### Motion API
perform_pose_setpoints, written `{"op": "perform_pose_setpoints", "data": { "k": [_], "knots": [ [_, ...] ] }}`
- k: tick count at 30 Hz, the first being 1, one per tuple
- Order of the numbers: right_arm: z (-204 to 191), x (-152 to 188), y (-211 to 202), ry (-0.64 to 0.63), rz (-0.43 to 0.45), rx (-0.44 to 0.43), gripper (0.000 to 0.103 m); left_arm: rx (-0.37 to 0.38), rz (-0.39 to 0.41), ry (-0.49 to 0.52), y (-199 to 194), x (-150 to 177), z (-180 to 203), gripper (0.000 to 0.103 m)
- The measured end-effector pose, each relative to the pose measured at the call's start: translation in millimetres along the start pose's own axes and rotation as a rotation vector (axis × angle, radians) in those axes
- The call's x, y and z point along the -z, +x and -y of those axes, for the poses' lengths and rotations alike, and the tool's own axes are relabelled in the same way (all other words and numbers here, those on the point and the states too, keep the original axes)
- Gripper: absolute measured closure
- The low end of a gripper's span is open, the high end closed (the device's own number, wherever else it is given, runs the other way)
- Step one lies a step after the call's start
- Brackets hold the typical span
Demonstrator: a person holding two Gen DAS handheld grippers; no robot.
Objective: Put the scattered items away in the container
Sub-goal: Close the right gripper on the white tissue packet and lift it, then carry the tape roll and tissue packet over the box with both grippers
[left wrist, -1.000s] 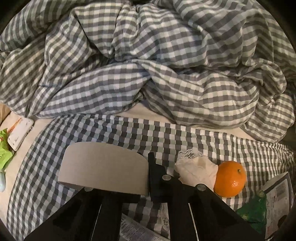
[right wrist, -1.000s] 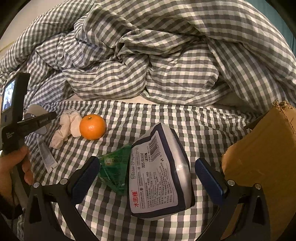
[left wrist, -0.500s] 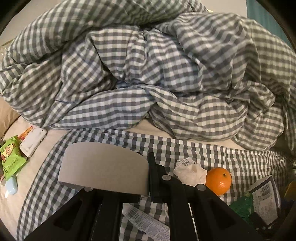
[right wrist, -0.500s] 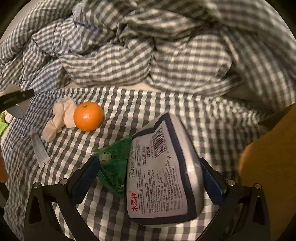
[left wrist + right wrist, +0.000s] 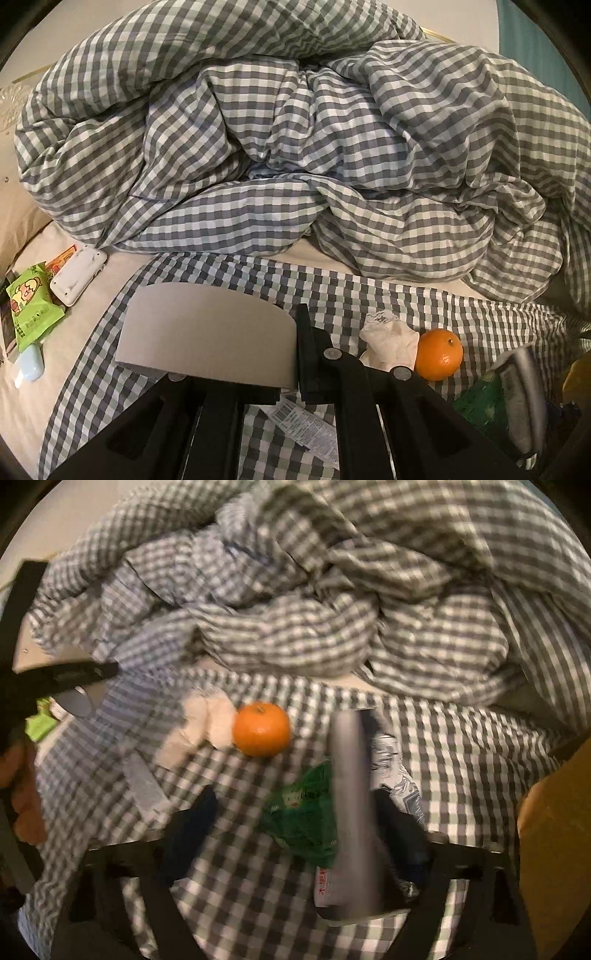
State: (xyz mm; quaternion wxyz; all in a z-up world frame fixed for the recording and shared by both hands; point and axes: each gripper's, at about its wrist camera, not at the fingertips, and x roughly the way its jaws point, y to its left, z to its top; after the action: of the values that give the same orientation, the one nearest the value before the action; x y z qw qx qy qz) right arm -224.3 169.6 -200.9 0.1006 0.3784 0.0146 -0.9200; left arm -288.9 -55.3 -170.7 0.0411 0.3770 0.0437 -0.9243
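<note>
Right gripper (image 5: 291, 834) closing on the upended pouch (image 5: 351, 812) over the checked sheet (image 5: 461, 746), left gripper (image 5: 297, 347) clamped on a grey roll (image 5: 207, 339); next, probably lift to box (image 5: 554, 849).

The view is blurred by motion. The right gripper (image 5: 291, 823) is closing its fingers (image 5: 192, 819) around a white and navy packet (image 5: 354, 812) standing on edge, with a green packet (image 5: 303, 812) just beside it on the checked bed sheet (image 5: 461, 760). An orange (image 5: 261, 729) touches a crumpled tissue (image 5: 207, 723). A cardboard box (image 5: 554, 849) sits at right. The left gripper (image 5: 107, 670) holds a grey roll (image 5: 77, 701).
</note>
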Motion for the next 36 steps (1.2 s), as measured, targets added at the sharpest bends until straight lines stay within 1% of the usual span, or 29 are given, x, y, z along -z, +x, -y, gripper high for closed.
{"op": "perform_pose_setpoints", "data": {
  "k": [1, 3, 5, 6, 7, 8, 9, 10, 11, 13, 15, 16, 17, 18, 19, 21, 28, 33, 36],
  "knots": [
    [-1, -1, -4, -0.002, 0.022, -0.009, 0.042, -0.001, -0.001, -0.003, 0, 0, -2, 0.097],
    [-7, -1, -16, -0.027, 0.090, -0.043, 0.043, -0.002, -0.004, -0.009, 0, 1, -6, 0.097],
    [-13, -3, -18, -0.052, 0.104, -0.036, 0.043, -0.003, -0.007, -0.014, 1, 1, -9, 0.097],
    [-16, -3, -14, -0.066, 0.083, -0.016, 0.043, -0.003, -0.010, -0.017, 2, 1, -10, 0.097],
    [-19, -2, -6, -0.085, 0.050, 0.034, 0.043, -0.001, -0.012, -0.024, 2, 1, -12, 0.097],
    [-18, -1, -2, -0.092, 0.042, 0.067, 0.043, 0.000, -0.013, -0.027, 2, 2, -13, 0.097],
    [-16, 1, 1, -0.090, 0.042, 0.125, 0.042, 0.001, -0.013, -0.027, 2, 2, -14, 0.097],
    [-11, 3, 4, -0.080, 0.037, 0.164, 0.037, 0.000, -0.011, -0.026, 1, 2, -15, 0.097],
    [-5, 4, 6, -0.063, 0.028, 0.187, 0.034, -0.001, -0.010, -0.023, 0, 3, -15, 0.097],
    [10, 7, 16, -0.001, -0.025, 0.159, 0.032, -0.002, -0.012, -0.022, 0, 3, -16, 0.097],
    [27, 9, 25, 0.079, -0.075, 0.090, 0.051, -0.002, -0.012, -0.025, 0, 3, -17, 0.097],
    [32, 10, 25, 0.103, -0.079, 0.081, 0.074, -0.003, -0.011, -0.027, 0, 3, -18, 0.097],
    [36, 10, 25, 0.121, -0.086, 0.079, 0.079, -0.003, -0.010, -0.027, 0, 3, -18, 0.097],
    [39, 10, 24, 0.130, -0.089, 0.075, 0.081, -0.003, -0.009, -0.027, -1, 3, -18, 0.097],
    [42, 9, 20, 0.137, -0.079, 0.070, 0.088, -0.001, -0.008, -0.026, -1, 2, -17, 0.097],
    [44, 10, 14, 0.147, -0.071, 0.062, 0.089, 0.001, -0.006, -0.025, -3, 2, -15, 0.097],
    [40, -2, -25, 0.155, 0.021, 0.053, 0.090, 0.013, 0.017, -0.005, -26, -2, -4, 0.097],
    [36, -13, -61, 0.156, 0.086, 0.041, 0.090, 0.025, 0.061, 0.009, -61, -10, 6, 0.097],
    [37, -18, -91, 0.160, 0.132, 0.034, 0.090, 0.036, 0.093, 0.019, -88, -15, 14, 0.097]
  ]
}}
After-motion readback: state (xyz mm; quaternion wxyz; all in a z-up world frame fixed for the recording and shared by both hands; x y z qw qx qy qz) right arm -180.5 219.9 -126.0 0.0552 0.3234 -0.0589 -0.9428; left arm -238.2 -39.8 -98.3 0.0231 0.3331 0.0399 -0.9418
